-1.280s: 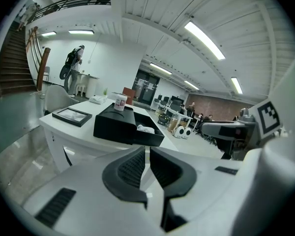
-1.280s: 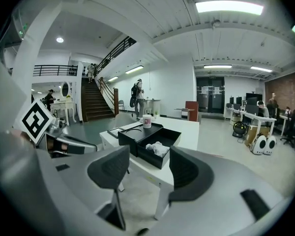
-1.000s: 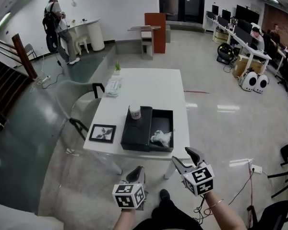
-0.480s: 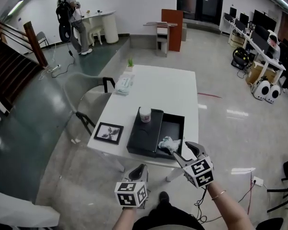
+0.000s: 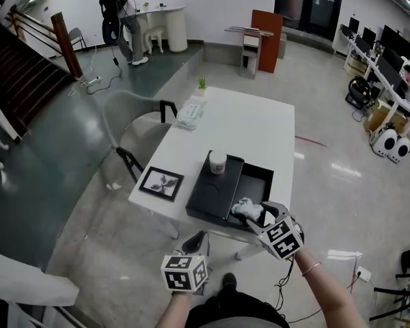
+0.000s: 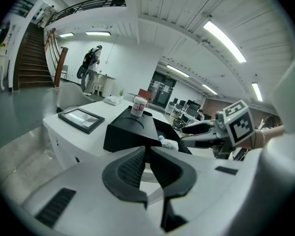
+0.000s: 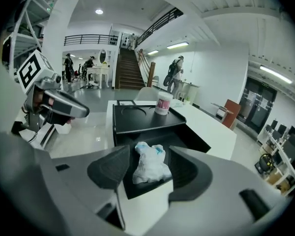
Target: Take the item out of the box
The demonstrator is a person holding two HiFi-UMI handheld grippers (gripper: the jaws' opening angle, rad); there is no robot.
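A white worktop (image 5: 253,128) carries an open black box (image 5: 258,182) at its near end. A crumpled white wad (image 5: 244,206) with a touch of blue lies inside the box, at the end nearest the person. The right tongs (image 5: 261,214) reach over that near edge of the box. In the right gripper view their jaws are spread wide, one on each side of the wad, and have not closed on it.

The left tongs (image 5: 197,241) hang lower, in front of the box and off the worktop edge. Their jaws are pressed together with nothing between them. Each pair of tongs carries a cube of black-and-white square markers.

The flat black lid (image 5: 212,195) lies just left of the box, touching it. A white cup (image 5: 218,162) stands upright on the lid's far end. It has a pink printed band, too small to read.

A black picture frame (image 5: 161,183) lies flat further left of the box. Well beyond the box, at the worktop's far left corner, lie a pale packet (image 5: 190,113) and a small green plant (image 5: 202,83).
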